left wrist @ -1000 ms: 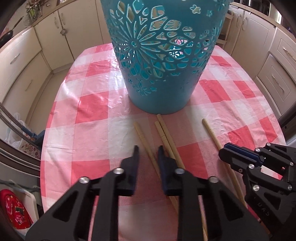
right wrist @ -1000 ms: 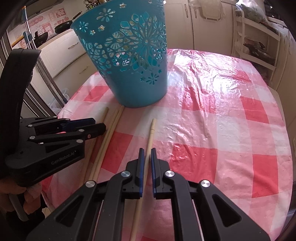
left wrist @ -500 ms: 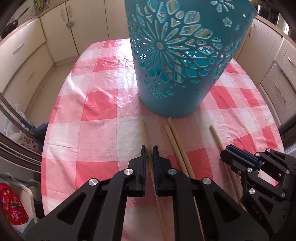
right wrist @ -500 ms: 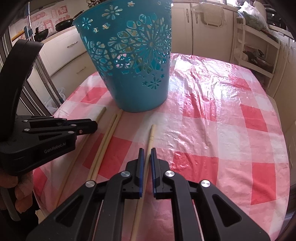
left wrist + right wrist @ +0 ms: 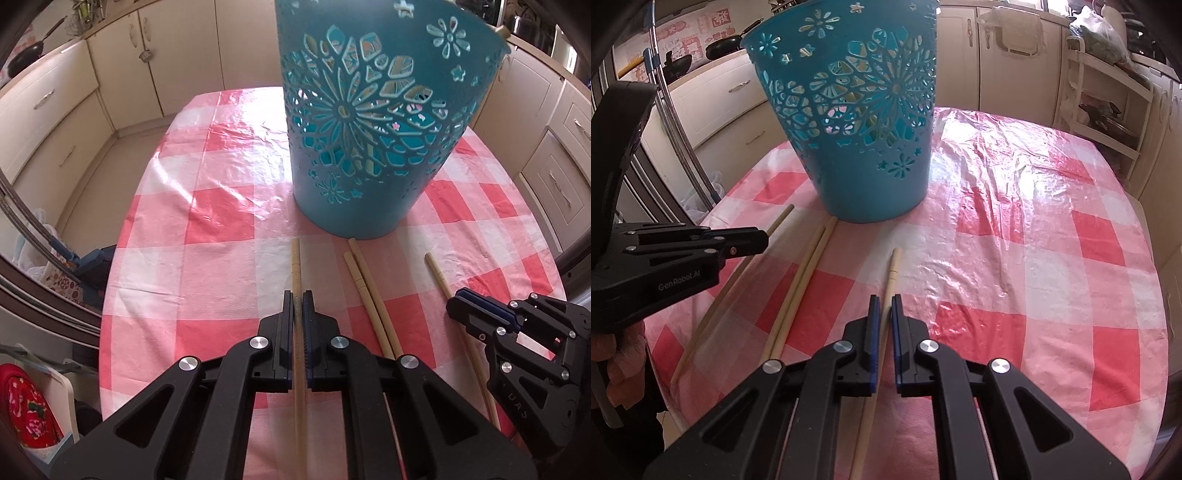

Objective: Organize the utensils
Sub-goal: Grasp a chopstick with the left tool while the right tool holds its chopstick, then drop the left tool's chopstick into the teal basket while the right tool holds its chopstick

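Gripping one chopstick apiece: left tongs [image 5: 297,301] clenched on the leftmost chopstick [image 5: 295,266], right tongs [image 5: 881,304] clenched on the rightmost chopstick [image 5: 892,275], each stick running back between the pads and out toward the basket. Both held well back from the far tip, near mid-length as far as can be told; nearer ends hidden under the tongs. Between the two held sticks, a loose pair of chopsticks [image 5: 365,291] lying side by side and touching on the tabletop [image 5: 221,206], untouched. Sticks pale bamboo or wood, slim, straight, squared at the far end with faint ringed grooves just below it. Likely very light and stiff, smooth enough to pivot or slide in a narrow pinch; hold near the middle judged best so neither end swings when lifted and tipped upright. Cloth glossy plastic, red and white check, wrinkled, so sticks may skate on it. Beyond the tips, teal cut-out basket [image 5: 849,122] standing upright, tall, floral openwork walls, pale sticks visible inside through the holes. Rim high above the tabletop; lift and steep tilt probably needed to drop a stick in. Cream kitchen cabinets [image 5: 122,55] behind.
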### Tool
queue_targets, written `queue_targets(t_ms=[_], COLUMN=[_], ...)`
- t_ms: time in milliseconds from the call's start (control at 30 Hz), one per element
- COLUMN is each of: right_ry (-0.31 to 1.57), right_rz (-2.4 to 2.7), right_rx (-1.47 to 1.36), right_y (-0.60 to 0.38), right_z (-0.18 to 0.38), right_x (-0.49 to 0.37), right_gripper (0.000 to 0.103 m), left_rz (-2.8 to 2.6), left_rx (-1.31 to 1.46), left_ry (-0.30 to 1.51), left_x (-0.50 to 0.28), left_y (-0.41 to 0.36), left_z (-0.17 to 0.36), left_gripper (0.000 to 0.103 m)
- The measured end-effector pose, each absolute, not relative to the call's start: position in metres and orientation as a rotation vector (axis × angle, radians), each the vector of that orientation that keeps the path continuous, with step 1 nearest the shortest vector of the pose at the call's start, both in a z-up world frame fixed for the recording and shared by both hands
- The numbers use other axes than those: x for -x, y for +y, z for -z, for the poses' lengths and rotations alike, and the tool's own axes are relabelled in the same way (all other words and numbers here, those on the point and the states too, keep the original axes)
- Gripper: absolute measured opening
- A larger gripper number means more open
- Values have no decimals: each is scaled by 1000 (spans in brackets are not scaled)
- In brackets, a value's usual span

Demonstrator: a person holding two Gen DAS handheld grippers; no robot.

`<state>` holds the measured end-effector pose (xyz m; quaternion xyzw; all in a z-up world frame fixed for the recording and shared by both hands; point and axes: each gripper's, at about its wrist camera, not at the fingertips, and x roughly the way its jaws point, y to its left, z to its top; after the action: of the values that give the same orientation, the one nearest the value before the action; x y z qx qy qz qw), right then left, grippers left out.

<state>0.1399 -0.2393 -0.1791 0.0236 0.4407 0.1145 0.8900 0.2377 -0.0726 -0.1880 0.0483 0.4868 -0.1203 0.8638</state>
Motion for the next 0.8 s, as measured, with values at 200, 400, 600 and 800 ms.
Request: queue_targets(t_ms=[200,400,600,800], right_ry=[921,920,918,916], right_rz=[-241,-243,-244,-244], right_rx=[-58,-62,-55,-51], right_y=[-241,-242,-242,-241], right_z=[179,178,179,179], right_x=[-140,-141,-141,-140], right_gripper=[6,6,6,6], left_rz=[261,258,252,298], left_rx=[-25,57,175,229], left_ry=[945,856,729,611], left_x=[-232,-223,-206,-190], left_y=[-51,-26,10,22], left_z=[168,142,96,46], left_gripper=[4,4,4,4])
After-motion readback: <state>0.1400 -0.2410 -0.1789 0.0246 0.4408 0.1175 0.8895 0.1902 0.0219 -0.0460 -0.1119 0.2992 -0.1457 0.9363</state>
